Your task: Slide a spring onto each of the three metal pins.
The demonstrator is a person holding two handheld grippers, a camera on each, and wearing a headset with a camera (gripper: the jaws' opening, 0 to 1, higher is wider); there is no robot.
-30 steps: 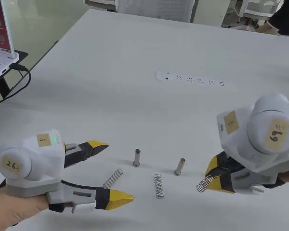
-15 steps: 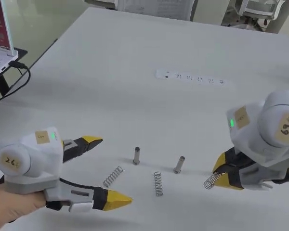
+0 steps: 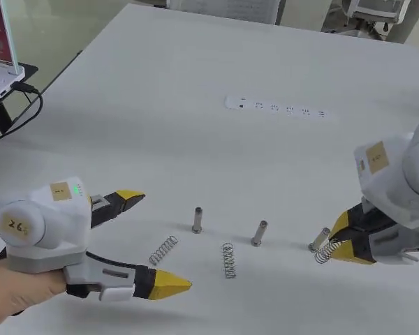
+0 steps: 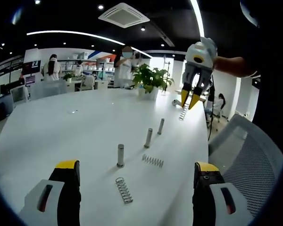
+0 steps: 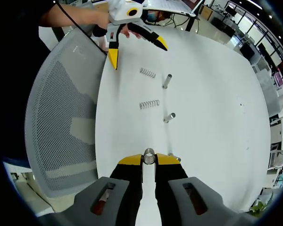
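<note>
Right gripper (image 3: 339, 240) has shifted rightward since a second ago, jaws pinched on a spring (image 3: 324, 252). That uncovers the third pin (image 3: 319, 239), just beside the coil (not yet threaded, I judge). Left gripper (image 3: 152, 241) hangs wide, empty. Far pin (image 3: 197, 219) and middle pin (image 3: 259, 233) stand bare. Two loose springs (image 3: 163, 249) lie on the table (image 3: 195, 125).

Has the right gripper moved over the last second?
Yes: the right gripper, shut on a spring, went rightward, away from the middle pin, toward the right-hand pin.

The right gripper (image 3: 337, 241) runs off the edge.
</note>
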